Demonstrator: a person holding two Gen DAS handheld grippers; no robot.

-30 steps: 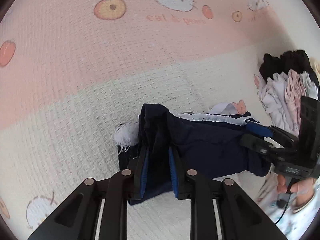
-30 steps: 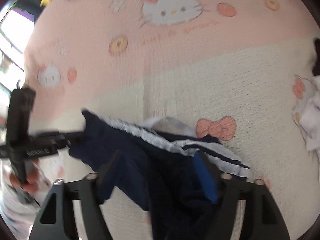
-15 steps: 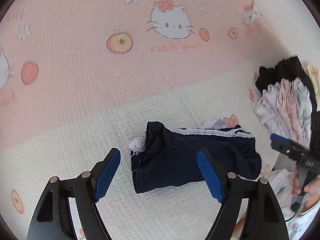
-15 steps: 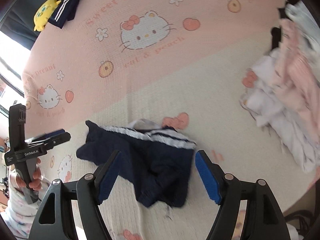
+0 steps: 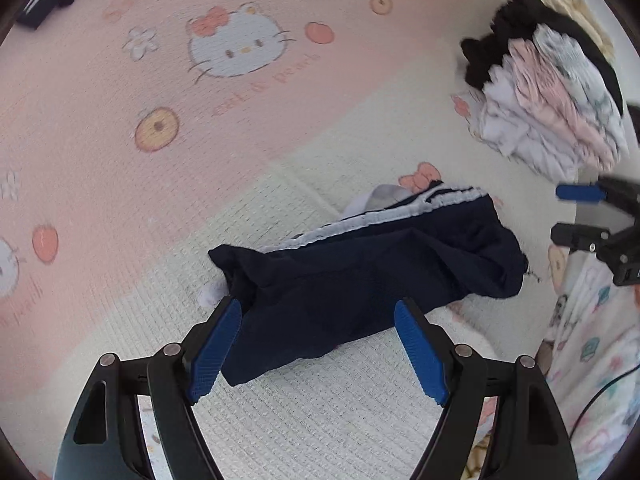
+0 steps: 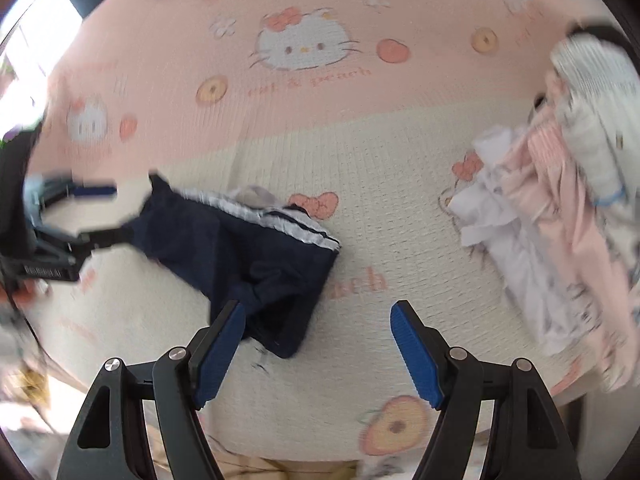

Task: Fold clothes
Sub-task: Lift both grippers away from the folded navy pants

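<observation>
Navy shorts (image 5: pixel 372 276) with white side stripes lie crumpled on the cream band of the cat-print blanket (image 5: pixel 120 92). Left gripper (image 5: pixel 320 348) above them, released, nothing gripped. Right gripper (image 6: pixel 316 350) likewise spread, empty. Clothes pile (image 6: pixel 560 208) well apart from shorts.

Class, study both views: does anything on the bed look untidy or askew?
Yes. The navy shorts lie crumpled and skewed on the blanket, with a white lining poking out at the striped edge. The clothes pile at the right is a loose, unfolded heap. Both grippers hang open, holding nothing.
</observation>
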